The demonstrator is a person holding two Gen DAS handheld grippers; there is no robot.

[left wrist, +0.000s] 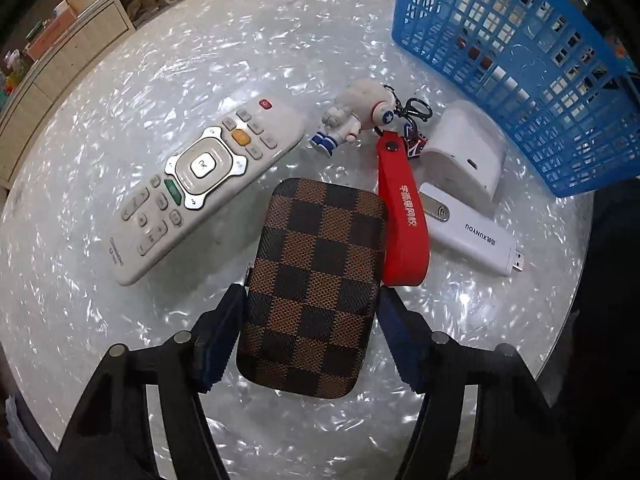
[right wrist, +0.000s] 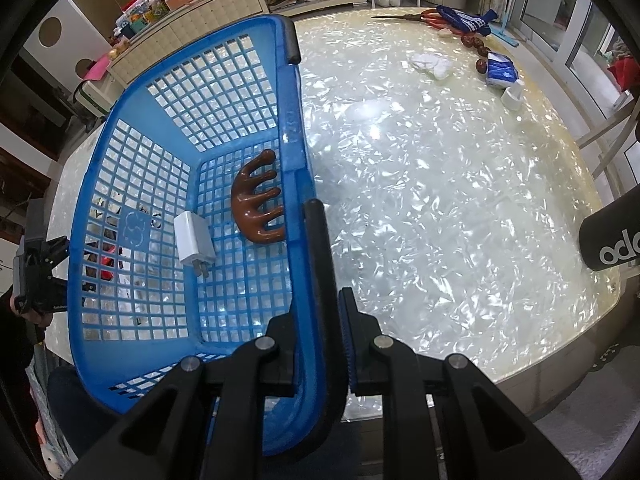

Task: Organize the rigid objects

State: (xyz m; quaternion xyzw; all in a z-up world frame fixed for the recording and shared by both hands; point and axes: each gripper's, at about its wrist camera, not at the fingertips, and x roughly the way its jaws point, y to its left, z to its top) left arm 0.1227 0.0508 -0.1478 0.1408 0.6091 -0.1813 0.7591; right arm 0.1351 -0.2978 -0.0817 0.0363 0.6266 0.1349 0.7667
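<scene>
The brown checkered woven-pattern rectangular case point(left wrist: 316, 284) lies flat on the pearly white table point(left wrist: 100, 184), its long axis running straight away from the left gripper point(left wrist: 314, 300) — and that gripper straddles the near half of it, blue-padded fingers point(left wrist: 224, 332) on either long side, right at the edges. Whether the pads are pressing yet I cannot tell; the jaws stand about case-width apart. So the case sits dead ahead of this tool, lined up with the fingers, which I judge is what a clean pinch across the short width calls for. Just right of the case, touching its edge, the red strap keychain point(left wrist: 402, 216); beyond it the white astronaut figurine point(left wrist: 356, 116), a white USB dongle point(left wrist: 468, 228) and a white rounded plastic case point(left wrist: 464, 152). To the left, angled, the white remote control point(left wrist: 204, 184). The blue plastic lattice basket point(left wrist: 520, 60) stands up and to the right of the case — the likely destination, so the carry goes forward-right. The right gripper point(right wrist: 324, 320) is clamped on that basket's rim point(right wrist: 298, 184), tilting it; inside, a white charger plug point(right wrist: 194, 240) and a brown glossy claw-shaped massager point(right wrist: 256, 200).
</scene>
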